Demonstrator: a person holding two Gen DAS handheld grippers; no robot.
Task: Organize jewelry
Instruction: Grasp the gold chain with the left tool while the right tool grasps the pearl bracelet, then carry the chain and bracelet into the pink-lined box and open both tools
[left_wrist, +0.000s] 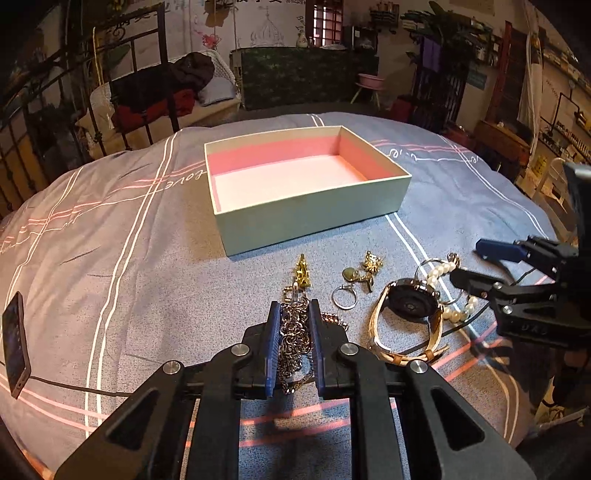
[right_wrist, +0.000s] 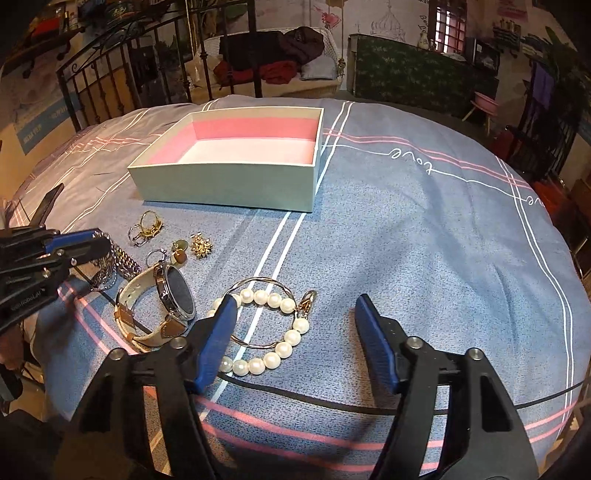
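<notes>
An open box (left_wrist: 317, 214) with a pink inside stands on the bed; it also shows in the right wrist view (right_wrist: 229, 184). My left gripper (left_wrist: 294, 306) is shut on a bunched metal chain (left_wrist: 293, 332), low on the bedspread. A watch (left_wrist: 410, 306) with a cream strap, a pearl bracelet (right_wrist: 273, 332), a silver ring (left_wrist: 344, 297) and gold charms (left_wrist: 371, 264) lie beside it. My right gripper (right_wrist: 295, 304) is open and empty, its jaws wide apart over the pearl bracelet and a thin bangle (right_wrist: 258, 284).
The bed has a grey-blue spread (right_wrist: 424, 240) with pink and white stripes. A phone (left_wrist: 14, 343) lies at the left with a black cable (right_wrist: 332, 400) running across the near edge. A metal bed frame (right_wrist: 110, 85) stands behind.
</notes>
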